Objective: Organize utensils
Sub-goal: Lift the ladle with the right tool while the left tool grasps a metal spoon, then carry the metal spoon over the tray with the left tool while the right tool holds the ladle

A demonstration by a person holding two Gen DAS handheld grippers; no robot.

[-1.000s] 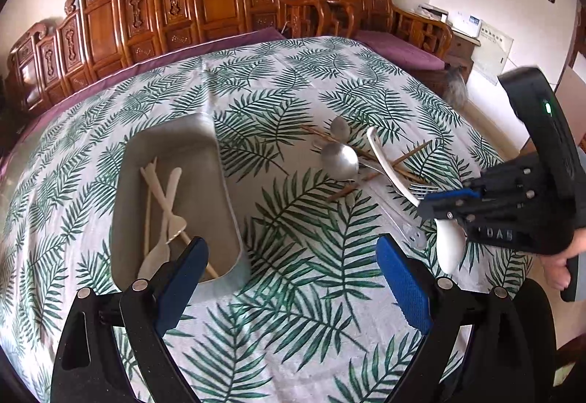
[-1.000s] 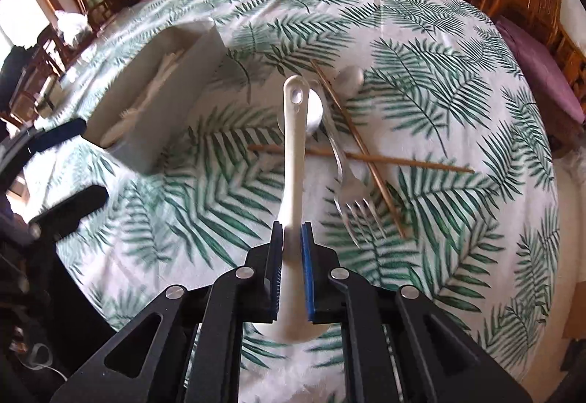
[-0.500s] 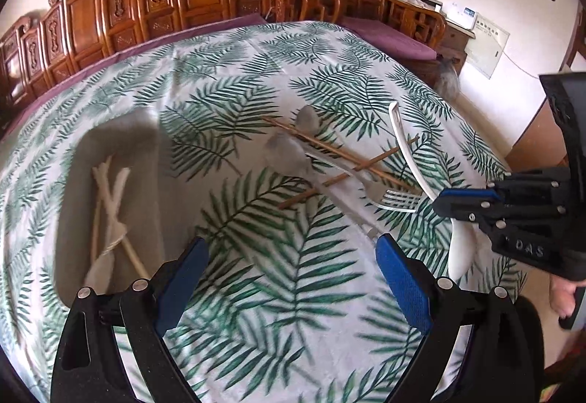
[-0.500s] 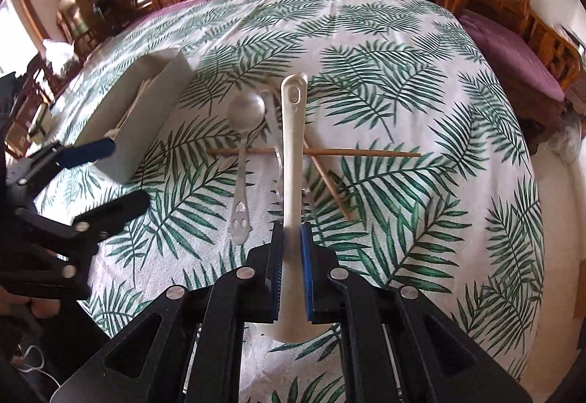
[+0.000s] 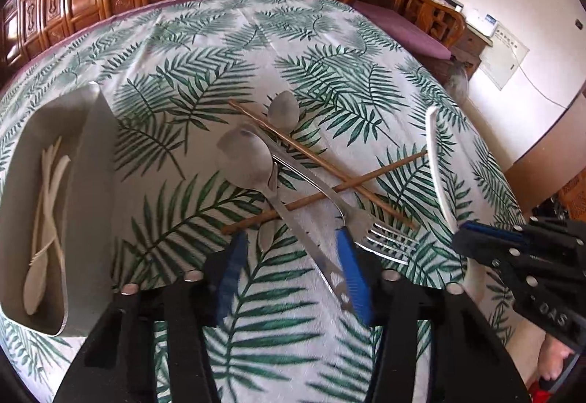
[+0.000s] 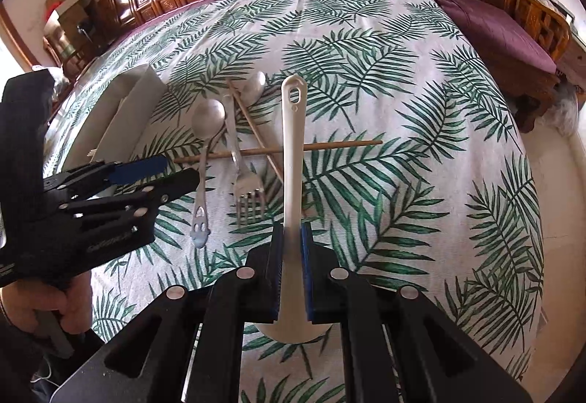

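Closing over the long steel spoon with the cut-out handle, the left gripper is narrowing its blue jaws; the handle end is lying between them, not yet pinched. Its long axis is running away from the jaws, up-left toward the bowl, so the left hand is nearer. The right gripper is holding its jaws clamped on the white plastic ladle. A grey rectangular tray is sitting left on the counter. Since a second ago the left gripper has been dropping from beside the tray toward the pile, its jaws half narrowed
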